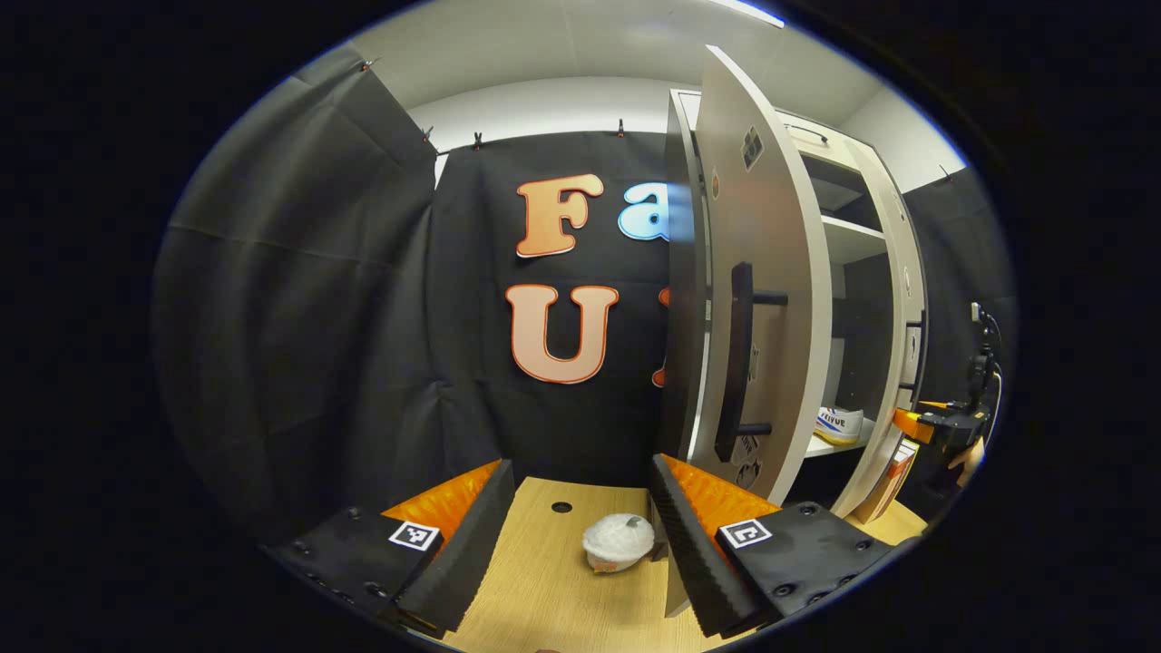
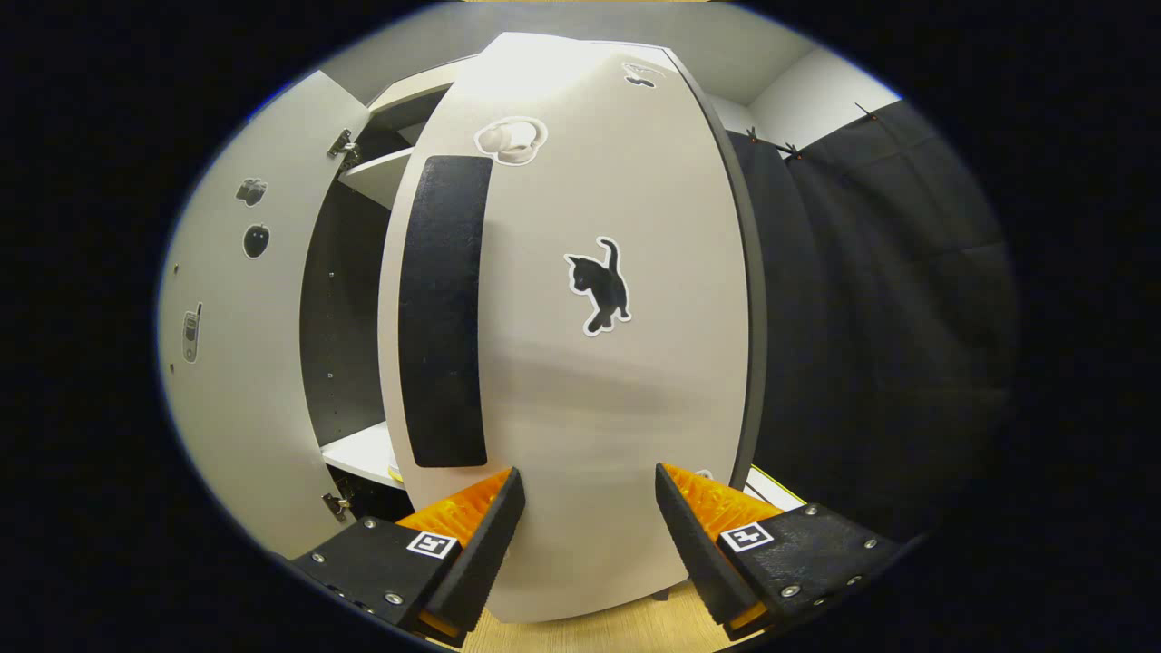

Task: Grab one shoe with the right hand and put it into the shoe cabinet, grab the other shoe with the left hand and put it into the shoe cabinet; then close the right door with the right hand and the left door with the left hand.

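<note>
One cabinet (image 1: 862, 245) stands on the wooden table (image 1: 544, 580), with two doors, both ajar. In the left gripper view the left door (image 1: 762, 272) swings out toward the camera, its single black handle (image 1: 739, 363) on the outer face, and past its edge one white shoe (image 1: 839, 424) sits on a lower shelf inside; a second shoe cannot be made out. One small white lidded cup (image 1: 619, 541) rests on the table just ahead of the left gripper (image 1: 580, 517), whose fingers are spread wide with nothing between them. At the far right of that view the other gripper (image 1: 939, 424) is held near the cabinet's right side. In the right gripper view the right door (image 2: 590, 363) looms close, with one black handle (image 2: 444, 308) and one cat sticker (image 2: 599, 286); the left door (image 2: 236, 363) shows beyond it. The right gripper (image 2: 590, 508) is also spread wide and holds nothing, its fingers pointing at the door's lower face; whether they touch it cannot be told.
</note>
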The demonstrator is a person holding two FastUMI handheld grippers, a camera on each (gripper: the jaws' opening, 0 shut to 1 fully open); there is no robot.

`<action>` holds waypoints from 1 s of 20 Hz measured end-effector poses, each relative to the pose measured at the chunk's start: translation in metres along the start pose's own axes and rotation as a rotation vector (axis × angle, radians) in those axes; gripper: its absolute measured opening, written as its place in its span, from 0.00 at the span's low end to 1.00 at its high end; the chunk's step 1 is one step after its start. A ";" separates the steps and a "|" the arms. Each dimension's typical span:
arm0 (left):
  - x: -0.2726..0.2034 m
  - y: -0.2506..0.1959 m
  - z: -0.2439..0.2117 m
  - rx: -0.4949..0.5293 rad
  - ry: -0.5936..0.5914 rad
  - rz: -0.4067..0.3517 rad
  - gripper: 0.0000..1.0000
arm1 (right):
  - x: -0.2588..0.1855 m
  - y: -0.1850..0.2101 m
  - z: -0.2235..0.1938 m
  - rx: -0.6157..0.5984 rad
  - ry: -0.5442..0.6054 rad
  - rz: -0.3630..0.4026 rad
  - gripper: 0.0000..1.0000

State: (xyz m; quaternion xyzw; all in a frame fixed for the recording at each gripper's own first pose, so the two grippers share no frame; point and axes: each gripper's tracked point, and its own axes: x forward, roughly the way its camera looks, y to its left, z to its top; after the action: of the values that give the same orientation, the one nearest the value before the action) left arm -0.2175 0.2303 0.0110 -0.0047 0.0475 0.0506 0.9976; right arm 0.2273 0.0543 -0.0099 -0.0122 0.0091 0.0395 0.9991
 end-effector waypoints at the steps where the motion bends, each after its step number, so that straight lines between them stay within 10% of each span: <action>1: 0.004 0.000 -0.005 0.005 0.005 -0.005 0.96 | 0.003 0.003 0.001 -0.013 0.001 -0.007 0.90; 20: 0.047 -0.057 -0.055 -0.025 0.089 -0.160 0.97 | 0.011 0.011 0.006 -0.033 0.028 -0.066 0.90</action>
State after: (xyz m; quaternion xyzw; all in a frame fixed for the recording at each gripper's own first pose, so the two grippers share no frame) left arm -0.1708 0.1774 -0.0478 -0.0232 0.0907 -0.0290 0.9952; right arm 0.2371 0.0663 -0.0043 -0.0297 0.0223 0.0066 0.9993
